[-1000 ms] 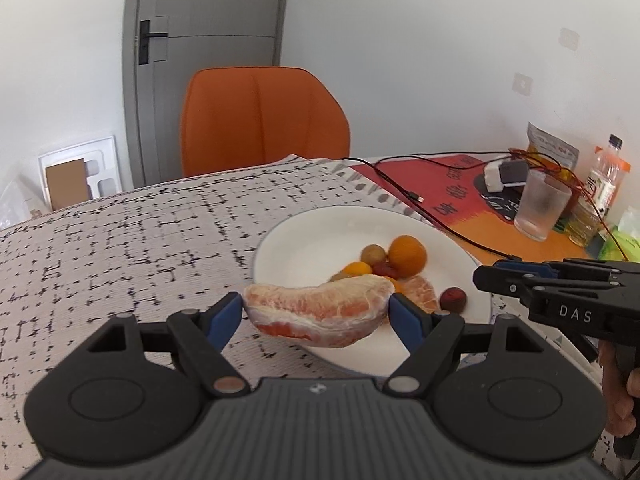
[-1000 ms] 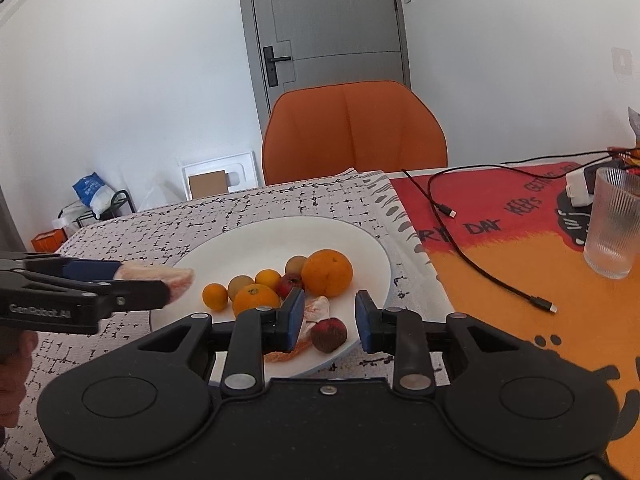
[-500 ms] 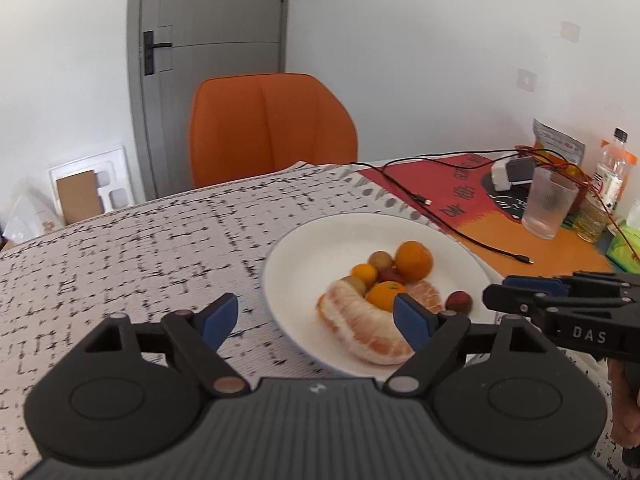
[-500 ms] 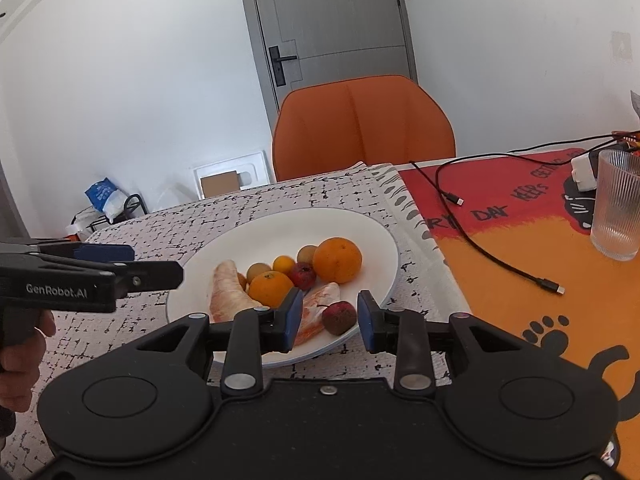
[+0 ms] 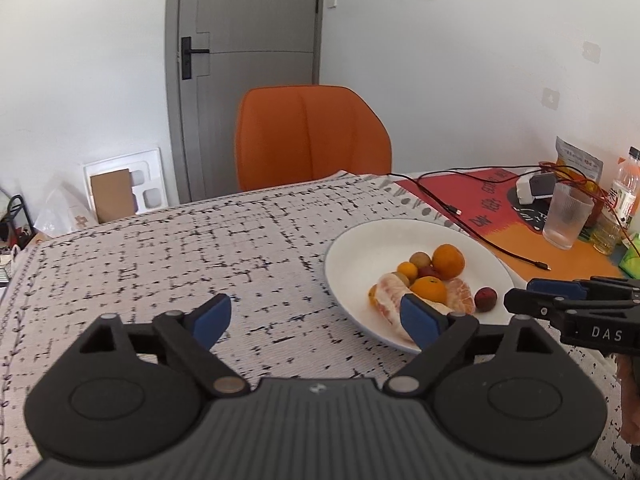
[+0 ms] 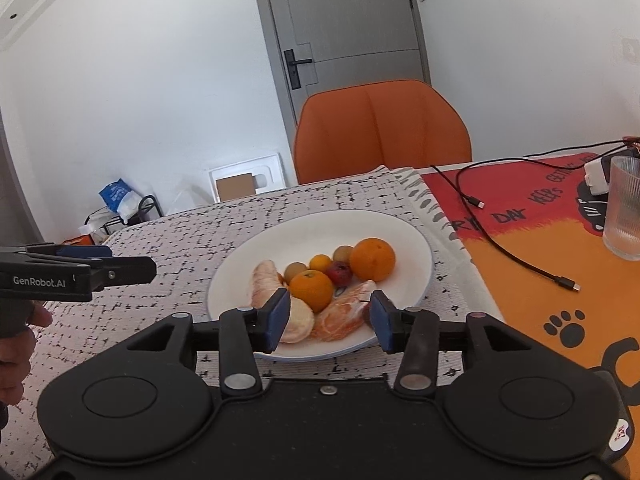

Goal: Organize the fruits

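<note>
Left wrist view shows the left gripper (image 5: 316,320) spread wide and empty above the patterned tablecloth (image 5: 180,248), just beside the near-left rim of the white plate (image 5: 348,248). All the fruit lies gathered on that plate: a large orange (image 5: 448,261), a smaller orange (image 5: 428,289), a little tangerine (image 5: 407,270), a brownish round fruit (image 5: 421,258), a dark red fruit (image 5: 485,299) and peeled pomelo segments (image 5: 390,304). Heaping them in one dish keeps them from rolling over the cloth, which looks to be the point of the tidying; no fruit shows loose on the table, so the job seems close to done.

From the right wrist view, the right gripper (image 6: 330,320) hangs over the plate's near edge, its jaws parted and gripping nothing, with a pomelo segment (image 6: 344,314) lying below the gap. This is probably a stance for nudging or picking a piece.

Readable writing: "GenRobot.AI" on the left tool's side, "DAS" on the right tool's side, and "DAY" among partly legible words on the red and orange mat (image 6: 520,240), which also bears paw prints. A ribbed glass (image 6: 624,208) stands on it, near a black cable (image 6: 512,248).
</note>
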`<act>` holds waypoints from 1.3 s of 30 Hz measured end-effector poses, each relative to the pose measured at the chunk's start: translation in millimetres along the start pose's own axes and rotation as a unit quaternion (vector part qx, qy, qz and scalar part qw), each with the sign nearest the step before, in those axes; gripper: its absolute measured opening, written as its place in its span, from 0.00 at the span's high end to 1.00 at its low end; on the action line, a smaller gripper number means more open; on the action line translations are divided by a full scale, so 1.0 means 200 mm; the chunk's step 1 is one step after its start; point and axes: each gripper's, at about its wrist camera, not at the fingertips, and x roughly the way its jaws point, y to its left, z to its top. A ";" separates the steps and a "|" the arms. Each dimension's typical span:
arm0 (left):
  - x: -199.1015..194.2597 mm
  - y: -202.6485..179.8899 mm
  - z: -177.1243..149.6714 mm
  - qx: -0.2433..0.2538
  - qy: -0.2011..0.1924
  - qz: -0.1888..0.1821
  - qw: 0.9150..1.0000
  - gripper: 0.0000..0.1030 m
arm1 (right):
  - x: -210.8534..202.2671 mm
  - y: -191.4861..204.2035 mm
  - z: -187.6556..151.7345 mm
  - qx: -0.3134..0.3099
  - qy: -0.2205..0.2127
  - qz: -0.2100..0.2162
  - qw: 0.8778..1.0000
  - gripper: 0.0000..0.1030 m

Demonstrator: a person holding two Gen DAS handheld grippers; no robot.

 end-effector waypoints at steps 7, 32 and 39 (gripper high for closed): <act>-0.09 0.08 -0.01 -0.013 -0.006 0.022 1.000 0.07 | -0.03 0.08 0.01 -0.006 -0.002 0.014 1.000 0.44; -0.42 0.34 -0.15 -0.075 -0.013 0.085 0.993 0.00 | -0.14 0.33 -0.02 -0.003 0.008 0.063 0.998 0.00; -0.49 0.38 -0.21 -0.091 -0.009 0.093 0.991 0.00 | -0.17 0.41 -0.04 -0.007 0.014 0.080 0.997 0.00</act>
